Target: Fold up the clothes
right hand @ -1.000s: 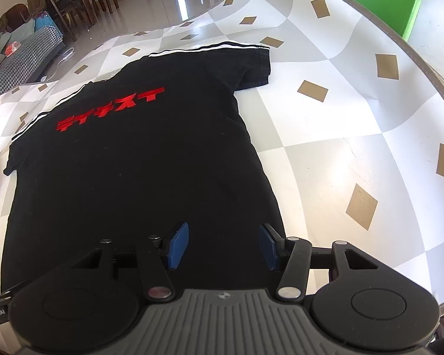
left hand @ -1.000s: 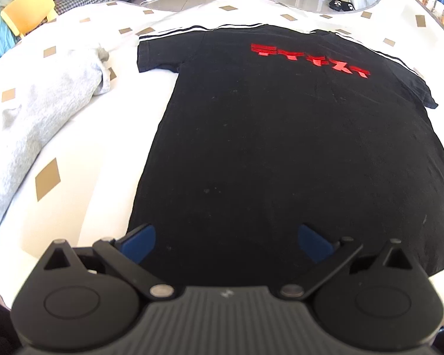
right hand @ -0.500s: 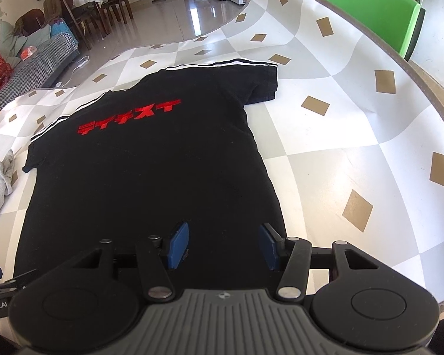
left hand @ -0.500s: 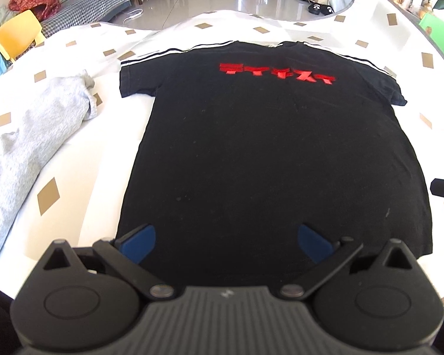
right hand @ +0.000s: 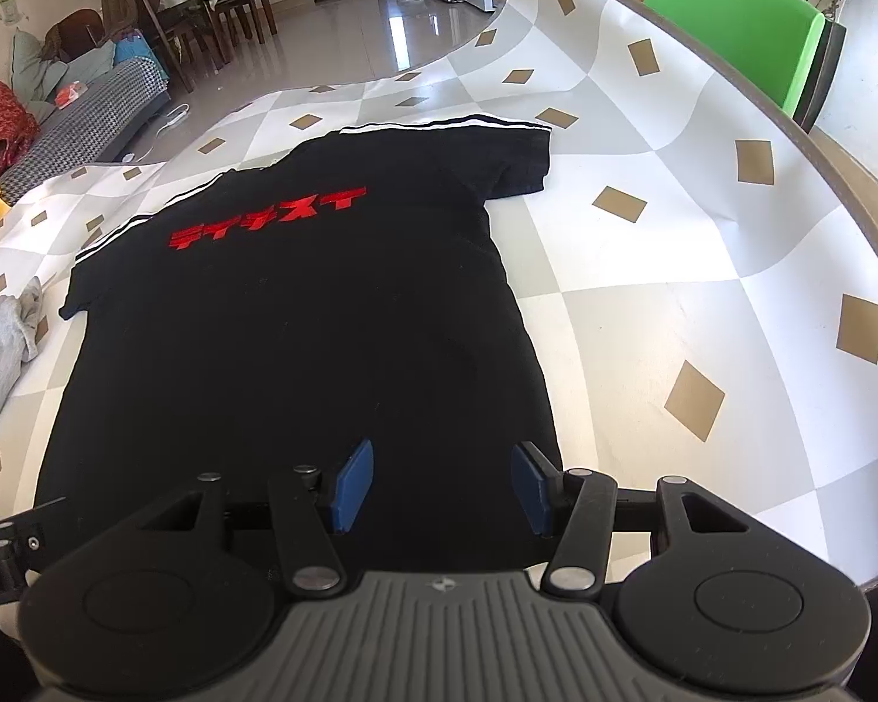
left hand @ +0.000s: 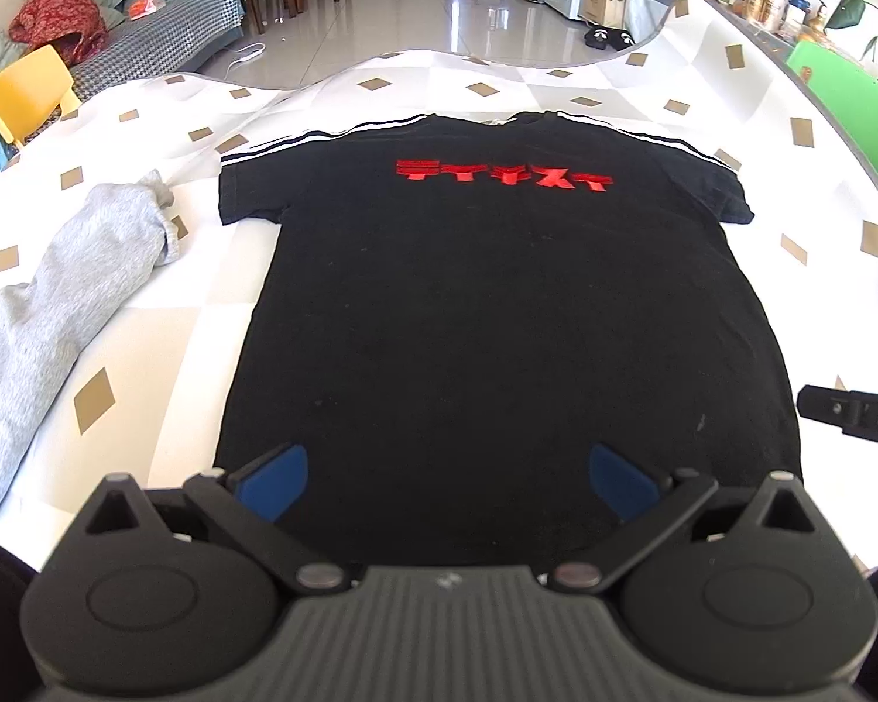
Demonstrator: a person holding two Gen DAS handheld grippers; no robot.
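Note:
A black T-shirt [left hand: 497,316] with red lettering lies spread flat on the checkered table, collar at the far side, both sleeves out. My left gripper [left hand: 448,477] hangs above its near hem, jaws wide open, nothing between the blue pads. In the right wrist view the same T-shirt [right hand: 298,327] fills the left and middle. My right gripper [right hand: 442,485] hovers over the shirt's near right hem, jaws open and empty. A piece of the right gripper [left hand: 849,409] shows at the right edge of the left wrist view.
A grey garment [left hand: 58,304] lies crumpled on the table left of the shirt, also seen as grey cloth [right hand: 0,351]. The tablecloth [right hand: 702,292] curls up at the right. A green chair [right hand: 731,29] stands behind the table, a yellow chair [left hand: 23,93] at the far left.
Both grippers have pulled back and up from the shirt, so more of it and of the table shows. The shirt has not moved. Both jaws keep the same width.

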